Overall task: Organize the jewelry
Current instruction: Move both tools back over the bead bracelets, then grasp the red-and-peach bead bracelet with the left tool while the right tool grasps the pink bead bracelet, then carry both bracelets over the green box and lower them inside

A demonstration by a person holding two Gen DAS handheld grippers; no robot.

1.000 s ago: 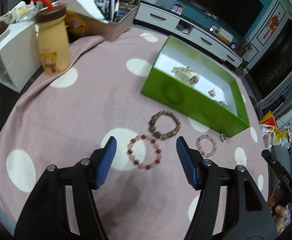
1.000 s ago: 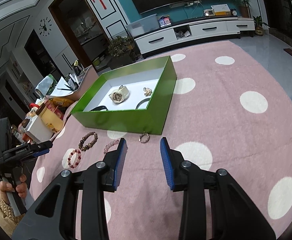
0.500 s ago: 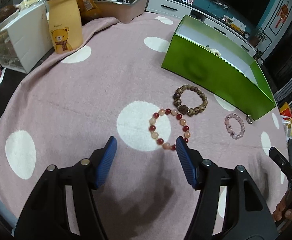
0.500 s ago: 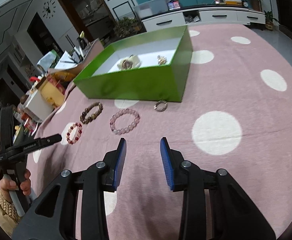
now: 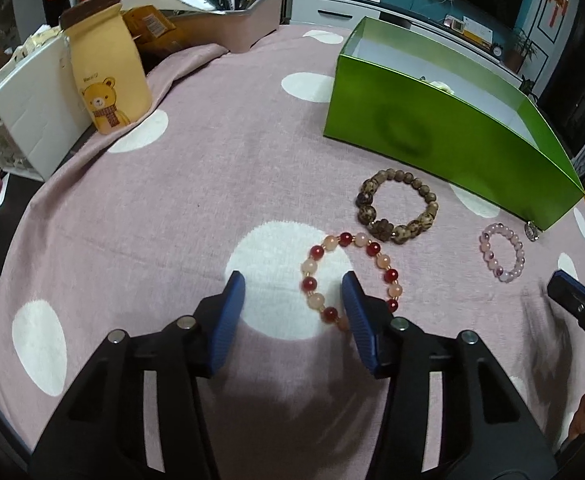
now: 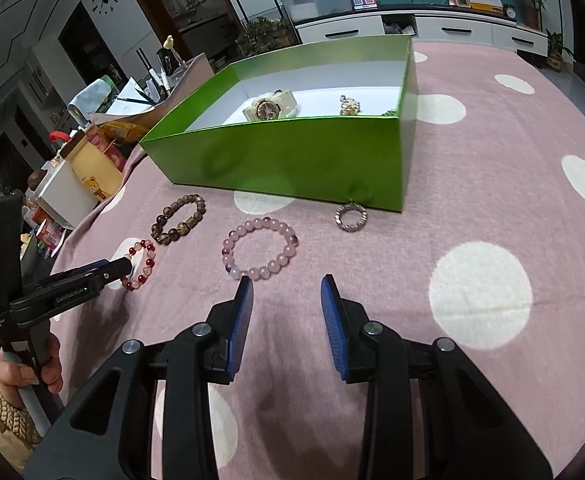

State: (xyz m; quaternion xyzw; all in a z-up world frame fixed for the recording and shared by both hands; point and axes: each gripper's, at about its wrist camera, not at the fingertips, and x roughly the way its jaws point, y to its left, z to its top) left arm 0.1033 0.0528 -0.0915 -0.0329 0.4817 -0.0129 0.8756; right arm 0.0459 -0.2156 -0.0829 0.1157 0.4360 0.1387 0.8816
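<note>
**Left claw narrows around the red-and-peach bead bracelet**

On the pink cloth with white dots (image 5: 172, 200), the left gripper (image 5: 292, 300) has its blue pads straddling the near arc of a red-and-peach round-bead bracelet (image 5: 312, 276); its jaws are closing, the pads not yet pressing the beads. In the right wrist view its black arm reads "GenRobot.AI". The right gripper (image 6: 286, 304) hangs with its jaws partly apart and nothing between them, just short of a pale pink-and-lilac bead bracelet (image 6: 258, 248). A brown mottled wooden-bead bracelet (image 5: 396, 212) lies beside the red one, towards a glossy green cardboard box (image 6: 292, 152). A small silver studded ring (image 6: 350, 216) lies at the box's near right corner. Inside the box lie a cream wristwatch (image 6: 270, 106) and a small gold trinket (image 6: 349, 106). By the cloth's far left edge stands a yellow bear-printed bottle (image 5: 106, 80); its small lettering is unreadable.
</note>
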